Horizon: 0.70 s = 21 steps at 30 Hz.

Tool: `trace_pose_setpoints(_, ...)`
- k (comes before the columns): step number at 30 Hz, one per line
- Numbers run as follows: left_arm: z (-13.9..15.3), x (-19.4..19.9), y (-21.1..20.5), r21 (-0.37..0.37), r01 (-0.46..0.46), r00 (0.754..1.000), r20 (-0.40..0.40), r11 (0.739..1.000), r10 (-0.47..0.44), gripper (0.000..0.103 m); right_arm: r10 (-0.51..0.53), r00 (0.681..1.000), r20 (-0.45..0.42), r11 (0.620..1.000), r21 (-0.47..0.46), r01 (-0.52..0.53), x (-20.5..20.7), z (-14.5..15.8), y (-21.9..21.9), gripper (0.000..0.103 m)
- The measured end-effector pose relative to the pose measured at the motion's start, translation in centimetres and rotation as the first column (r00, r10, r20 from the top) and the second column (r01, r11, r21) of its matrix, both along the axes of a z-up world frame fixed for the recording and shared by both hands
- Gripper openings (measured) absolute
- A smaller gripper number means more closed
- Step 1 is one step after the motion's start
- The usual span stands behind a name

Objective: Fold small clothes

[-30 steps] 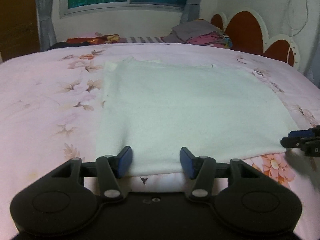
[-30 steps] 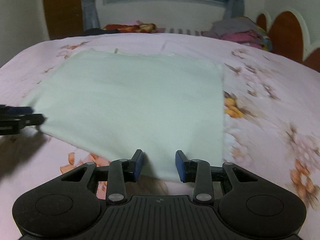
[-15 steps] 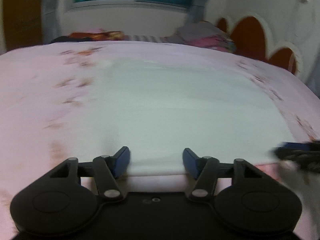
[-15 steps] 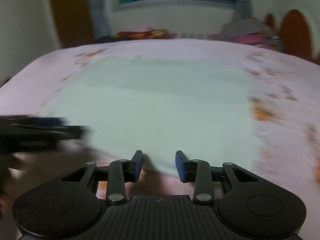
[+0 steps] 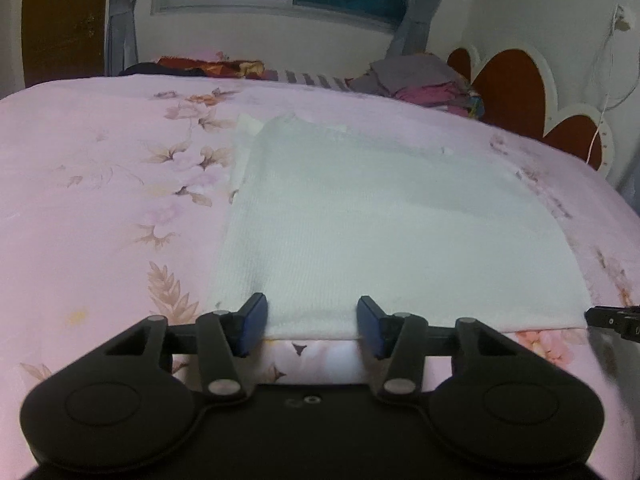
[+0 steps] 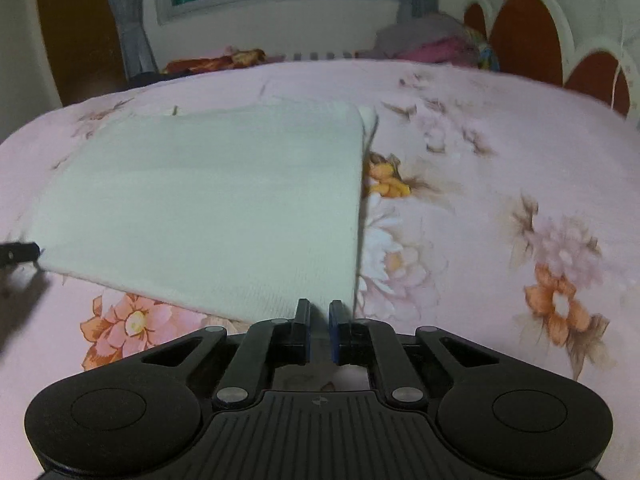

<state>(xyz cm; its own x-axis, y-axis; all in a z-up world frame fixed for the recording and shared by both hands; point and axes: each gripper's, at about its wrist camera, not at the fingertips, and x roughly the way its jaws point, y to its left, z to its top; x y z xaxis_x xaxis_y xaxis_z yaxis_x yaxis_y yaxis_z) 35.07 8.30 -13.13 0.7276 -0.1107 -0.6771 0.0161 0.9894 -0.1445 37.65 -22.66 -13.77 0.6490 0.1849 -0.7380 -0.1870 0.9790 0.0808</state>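
Observation:
A pale green cloth (image 5: pixel 400 220) lies flat on the pink flowered bed cover (image 5: pixel 100 200). My left gripper (image 5: pixel 312 326) straddles the cloth's near edge by its left corner. Its jaws stand wide and are closing, and the pads do not touch the fabric. In the right wrist view the same cloth (image 6: pixel 208 200) fills the left half. My right gripper (image 6: pixel 319 332) is closing on the near right corner, with fabric pinched between the pads and the right edge slightly raised. Each gripper shows in the other's view: the right gripper (image 5: pixel 612 320) and the left gripper (image 6: pixel 20 252).
A pile of folded clothes (image 5: pixel 424 80) sits at the far end of the bed by the red and white headboard (image 5: pixel 512 88). More bright fabric (image 5: pixel 212 66) lies under the window. The bed cover (image 6: pixel 500 160) stretches wide on both sides of the cloth.
The right jaws have closed from a wide gap onto the cloth's near right corner, after shifting right along the edge. The left gripper slid slightly toward the left corner.

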Motion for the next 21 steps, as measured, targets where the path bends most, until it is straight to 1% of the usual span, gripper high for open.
trace_pose_setpoints(2,-0.6,0.5,-0.1,0.017,0.011,0.999,-0.037,1.000,-0.010,0.049,-0.007,1.000,0.019,1.000,0.003,0.007,-0.6,0.5,0.0,0.009)
trace_pose_setpoints(3,-0.5,0.5,-0.1,0.018,0.013,0.999,-0.042,1.000,-0.012,0.049,-0.008,1.000,0.020,1.000,0.006,0.008,-0.6,0.5,0.0,0.009)
trace_pose_setpoints(4,-0.2,0.6,0.1,0.009,0.002,0.999,-0.054,1.000,-0.002,0.049,-0.006,1.000,-0.014,1.000,-0.005,0.006,-0.3,0.0,0.0,0.009)
trace_pose_setpoints(5,0.2,0.6,0.3,-0.004,-0.014,0.998,-0.064,1.000,0.014,0.049,0.000,1.000,-0.023,1.000,-0.008,0.000,-0.2,-0.4,0.0,0.009)
trace_pose_setpoints(7,1.3,-0.3,0.6,-0.017,-0.047,0.998,-0.051,0.999,0.047,0.051,-0.006,1.000,-0.029,1.000,0.000,0.006,-0.2,0.3,-0.1,0.009)
trace_pose_setpoints(9,2.0,-1.5,0.7,-0.016,-0.071,0.997,-0.036,0.997,0.070,0.053,-0.014,1.000,0.017,0.999,0.051,0.013,-1.0,1.6,-0.7,0.009)
trace_pose_setpoints(11,2.4,-2.4,0.6,-0.018,-0.081,0.996,-0.031,0.997,0.081,0.055,-0.008,0.999,0.049,0.997,0.081,0.004,-2.0,2.5,-1.0,0.009)
trace_pose_setpoints(13,2.6,-3.1,0.5,-0.021,-0.097,0.995,-0.038,0.995,0.096,0.063,0.002,0.998,0.067,0.995,0.102,-0.009,-2.9,3.1,-1.0,0.009)
trace_pose_setpoints(14,2.6,-3.5,0.4,-0.036,-0.110,0.993,-0.040,0.993,0.108,0.070,0.010,0.997,0.073,0.993,0.118,-0.019,-3.4,3.3,-1.0,0.009)
trace_pose_setpoints(16,2.4,-4.1,0.3,-0.074,-0.127,0.991,-0.041,0.989,0.124,0.070,0.022,0.996,0.085,0.991,0.131,-0.033,-4.2,3.8,-0.7,0.009)
trace_pose_setpoints(19,1.7,-4.1,0.1,-0.091,-0.145,0.988,-0.060,0.985,0.140,0.069,0.050,0.992,0.113,0.986,0.152,-0.067,-5.6,4.7,-0.2,0.009)
trace_pose_setpoints(21,1.1,-3.8,0.1,-0.110,-0.150,0.987,-0.069,0.983,0.143,0.069,0.057,0.991,0.120,0.985,0.154,-0.076,-5.7,5.0,0.0,0.009)
